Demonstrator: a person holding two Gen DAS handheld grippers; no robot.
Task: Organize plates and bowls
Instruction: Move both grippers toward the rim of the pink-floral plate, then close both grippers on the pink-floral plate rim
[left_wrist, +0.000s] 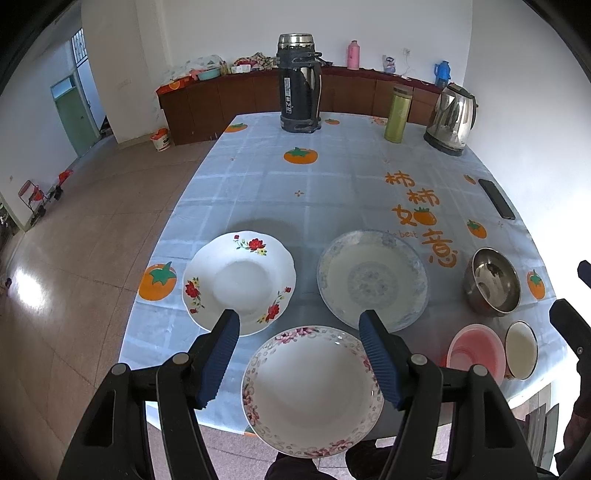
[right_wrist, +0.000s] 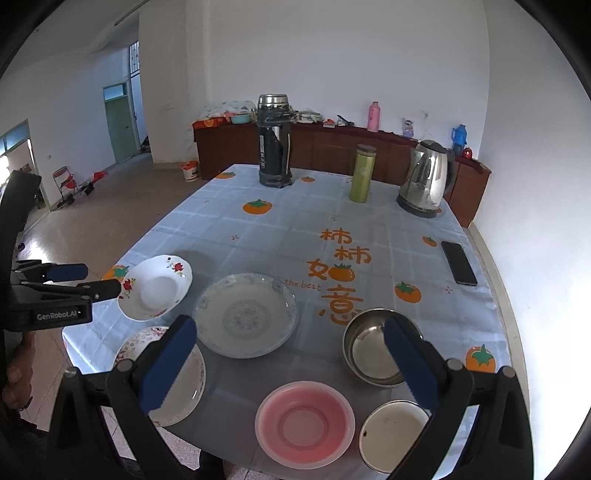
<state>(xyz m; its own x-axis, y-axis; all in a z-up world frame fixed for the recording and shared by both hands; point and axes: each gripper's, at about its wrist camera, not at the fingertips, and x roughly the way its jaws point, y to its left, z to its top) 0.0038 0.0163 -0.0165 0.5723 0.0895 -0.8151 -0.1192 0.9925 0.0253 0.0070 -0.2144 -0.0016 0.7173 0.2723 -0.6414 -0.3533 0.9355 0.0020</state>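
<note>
The pink-flowered plate (left_wrist: 312, 391), face up, is framed below the spread left hand-held gripper (left_wrist: 299, 325); the right hand-held gripper (right_wrist: 290, 330) is likewise parted, empty.

Your left gripper's pad (left_wrist: 378, 356) covers part of the pink-flowered plate (left_wrist: 312, 391). The right pad (right_wrist: 410, 365) hides the steel bowl's (right_wrist: 373, 354) right rim.

The left gripper (left_wrist: 300, 321), a black two-finger clamp with ribbed blue pads (left_wrist: 218, 360), is held level with its jaws spread wide and nothing between them. The right gripper (right_wrist: 290, 334), built the same with blue pads (right_wrist: 168, 363), is likewise spread wide and empty. Both point forward, side by side and apart. At the left edge of the right wrist view, a hand (right_wrist: 14, 384) grips the left tool's handle.
</note>
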